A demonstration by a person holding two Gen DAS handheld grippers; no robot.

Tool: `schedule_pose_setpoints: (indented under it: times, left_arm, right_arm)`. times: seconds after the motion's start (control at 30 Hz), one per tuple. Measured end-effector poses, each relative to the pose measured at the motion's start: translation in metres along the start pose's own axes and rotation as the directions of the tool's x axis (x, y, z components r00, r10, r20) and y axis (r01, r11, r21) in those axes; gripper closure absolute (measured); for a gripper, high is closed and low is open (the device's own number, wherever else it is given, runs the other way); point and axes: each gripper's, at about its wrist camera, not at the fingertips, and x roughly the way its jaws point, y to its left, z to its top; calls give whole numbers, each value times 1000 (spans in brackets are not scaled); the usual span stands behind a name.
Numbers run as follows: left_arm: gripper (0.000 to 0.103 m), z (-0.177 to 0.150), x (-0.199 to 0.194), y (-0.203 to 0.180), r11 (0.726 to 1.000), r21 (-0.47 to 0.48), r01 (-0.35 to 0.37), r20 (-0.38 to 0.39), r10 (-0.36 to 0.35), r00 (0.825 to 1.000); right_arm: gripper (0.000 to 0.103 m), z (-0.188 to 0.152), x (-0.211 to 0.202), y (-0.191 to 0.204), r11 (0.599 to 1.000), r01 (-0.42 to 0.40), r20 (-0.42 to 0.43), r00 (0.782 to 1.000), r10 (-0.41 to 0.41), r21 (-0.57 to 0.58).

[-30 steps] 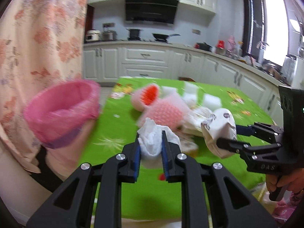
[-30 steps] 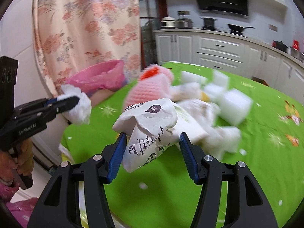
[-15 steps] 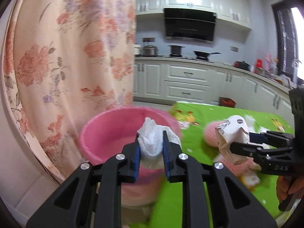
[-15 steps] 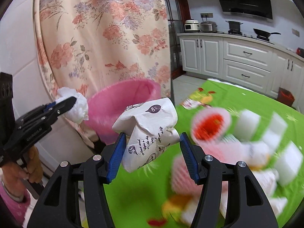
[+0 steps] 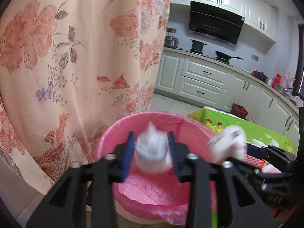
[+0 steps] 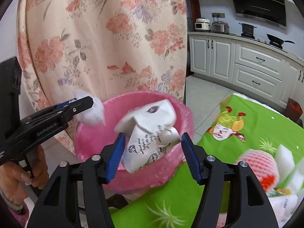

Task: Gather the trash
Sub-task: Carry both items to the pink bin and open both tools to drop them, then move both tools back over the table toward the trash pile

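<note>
A bin with a pink liner (image 5: 152,186) stands beside the green table; it also shows in the right wrist view (image 6: 91,136). My left gripper (image 5: 152,152) is over the bin with its jaws spread apart. A crumpled white tissue (image 5: 151,152) sits blurred between them, loose from the pads. The same tissue (image 6: 91,112) shows at the left gripper's tip. My right gripper (image 6: 152,152) is over the bin's near rim with jaws wide. A printed white paper bag (image 6: 150,134) hangs between them, touching neither pad; it is blurred in the left wrist view (image 5: 228,144).
A floral curtain (image 5: 76,57) hangs right behind the bin. The green tablecloth (image 6: 256,125) carries pink foam fruit netting (image 6: 256,167) and white foam blocks (image 6: 285,155). Kitchen cabinets (image 5: 205,79) line the far wall.
Both grippers swung from the table to above the pink bin. Both sets of jaws have opened, and the tissue and the paper bag have come loose from the pads.
</note>
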Motion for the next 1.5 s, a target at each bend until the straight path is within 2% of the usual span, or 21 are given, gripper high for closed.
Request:
schedule_pose_setpoints:
  times: [0.03, 0.27, 0.33, 0.43, 0.5, 0.7, 0.87, 0.97, 1.13, 1.37, 1.5]
  left_arm:
    - [44, -2, 2, 1, 1000, 2, -16, 0, 16, 1000]
    - [37, -11, -10, 13, 997, -10, -73, 31, 73, 997]
    - [30, -15, -19, 9, 996, 7, -92, 49, 92, 995]
    - [11, -21, -33, -1, 991, 35, -131, 80, 128, 988]
    - [5, -28, -44, -10, 989, 47, -137, 98, 132, 986]
    - [5, -53, -68, -43, 993, 34, -114, 125, 109, 986]
    - [5, -83, -76, -80, 999, 21, -49, 104, 46, 993]
    - [5, -104, -77, -109, 1000, 25, 18, 72, -20, 997]
    - [5, -129, -78, -153, 994, 59, 95, 39, -97, 994]
    - [5, -158, -71, -198, 986, 83, 148, -18, -147, 989]
    - [5, -170, -72, -216, 979, 129, 161, -29, -158, 987]
  right_arm:
    - [25, 0, 3, 2, 1000, 12, 1, 1000, -12, -18]
    - [25, -15, -12, 4, 997, 23, 42, 999, -19, -76]
    - [24, -20, -20, 3, 997, 28, 54, 998, -24, -74]
    - [23, -27, -34, 0, 998, 34, 71, 997, -30, -57]
    - [20, -34, -48, -2, 998, 41, 94, 995, -36, -51]
    - [18, -65, -95, -12, 993, 90, 136, 988, -79, -76]
    - [18, -90, -131, -33, 987, 143, 176, 976, -129, -68]
    - [18, -107, -155, -56, 984, 178, 192, 967, -168, -31]
    - [18, -136, -185, -97, 969, 240, 189, 951, -245, 52]
    - [18, -175, -209, -147, 929, 330, 133, 926, -353, 168]
    - [18, -191, -213, -165, 907, 356, 102, 917, -385, 224]
